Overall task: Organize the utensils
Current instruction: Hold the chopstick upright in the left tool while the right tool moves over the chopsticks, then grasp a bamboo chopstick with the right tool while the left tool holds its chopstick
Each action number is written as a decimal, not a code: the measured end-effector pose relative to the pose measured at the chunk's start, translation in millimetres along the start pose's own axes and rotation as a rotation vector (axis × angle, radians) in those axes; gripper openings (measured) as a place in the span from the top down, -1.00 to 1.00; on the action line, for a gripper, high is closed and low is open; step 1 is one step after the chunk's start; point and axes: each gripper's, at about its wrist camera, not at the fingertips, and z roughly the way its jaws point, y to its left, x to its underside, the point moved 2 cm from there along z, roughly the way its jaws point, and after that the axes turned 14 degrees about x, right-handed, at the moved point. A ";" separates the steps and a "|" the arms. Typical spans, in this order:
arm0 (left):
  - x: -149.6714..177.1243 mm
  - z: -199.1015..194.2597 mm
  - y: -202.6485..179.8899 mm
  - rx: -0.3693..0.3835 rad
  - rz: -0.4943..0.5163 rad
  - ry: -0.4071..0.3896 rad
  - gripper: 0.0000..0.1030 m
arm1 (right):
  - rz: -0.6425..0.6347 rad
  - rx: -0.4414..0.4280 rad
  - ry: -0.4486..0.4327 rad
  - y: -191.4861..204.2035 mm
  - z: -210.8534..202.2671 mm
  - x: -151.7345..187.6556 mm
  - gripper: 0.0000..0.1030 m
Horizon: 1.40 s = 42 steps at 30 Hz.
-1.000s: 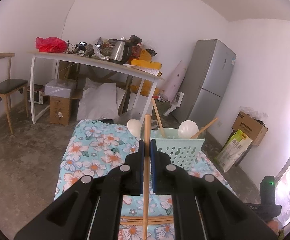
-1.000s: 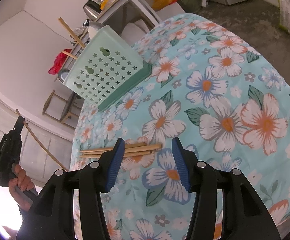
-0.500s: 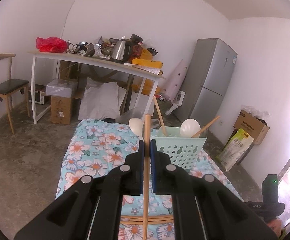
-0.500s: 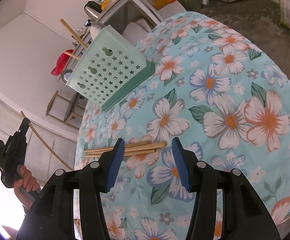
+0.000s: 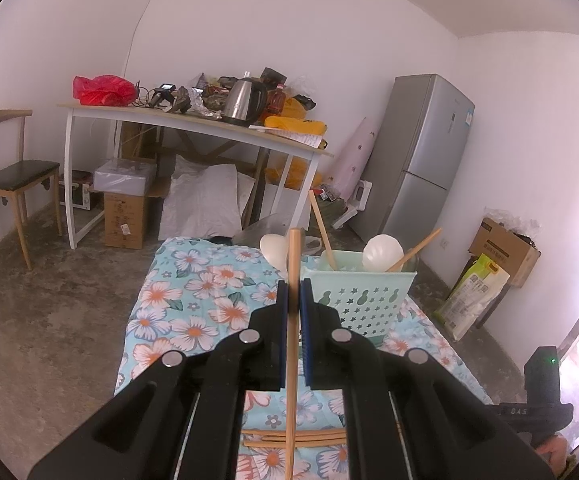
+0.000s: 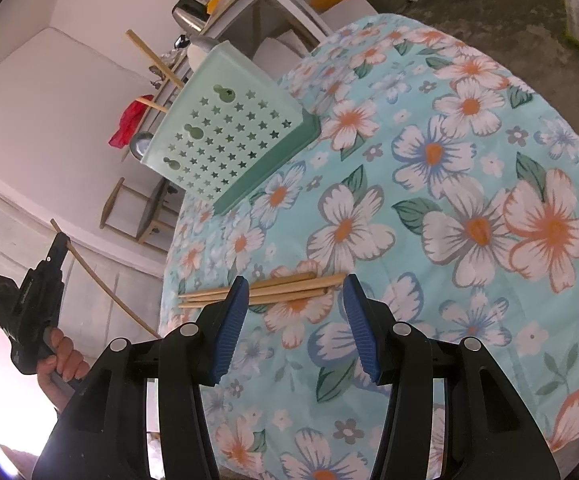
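Observation:
My left gripper [image 5: 294, 286] is shut on a wooden chopstick [image 5: 292, 320] that stands upright between its blue pads, held above the table short of the mint-green utensil basket [image 5: 363, 298]. The basket holds two white spoons [image 5: 381, 252] and two chopsticks [image 5: 321, 228]. Several more chopsticks [image 6: 273, 286] lie in a bundle on the floral tablecloth [image 6: 449, 184]. My right gripper [image 6: 292, 288] hangs open just above that bundle, with nothing between its fingers. In the right wrist view the basket [image 6: 225, 128] stands beyond the bundle, and the left gripper [image 6: 29, 292] with its chopstick shows at the far left in a hand.
Behind the table stand a cluttered white desk [image 5: 193, 120] with a kettle [image 5: 243, 100], a wooden chair [image 5: 13, 172], cardboard boxes [image 5: 125, 220] and a grey fridge [image 5: 421, 152]. The table's left edge drops to a bare concrete floor [image 5: 49, 320].
The right wrist view has tilted slightly, so the basket and chopstick bundle sit a little lower in the frame. The left gripper keeps its hold on the chopstick.

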 end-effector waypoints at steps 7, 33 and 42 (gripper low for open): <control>-0.4 0.3 -0.3 -0.001 0.001 0.001 0.90 | -0.007 -0.001 0.037 3.7 6.4 5.3 0.06; 2.5 -8.6 10.9 -0.006 0.001 0.002 0.90 | 0.252 -0.131 0.167 -33.1 39.4 -4.6 0.09; 2.2 -8.0 9.9 -0.007 0.001 0.003 0.90 | 0.299 -0.118 0.160 -35.2 43.2 -6.4 0.41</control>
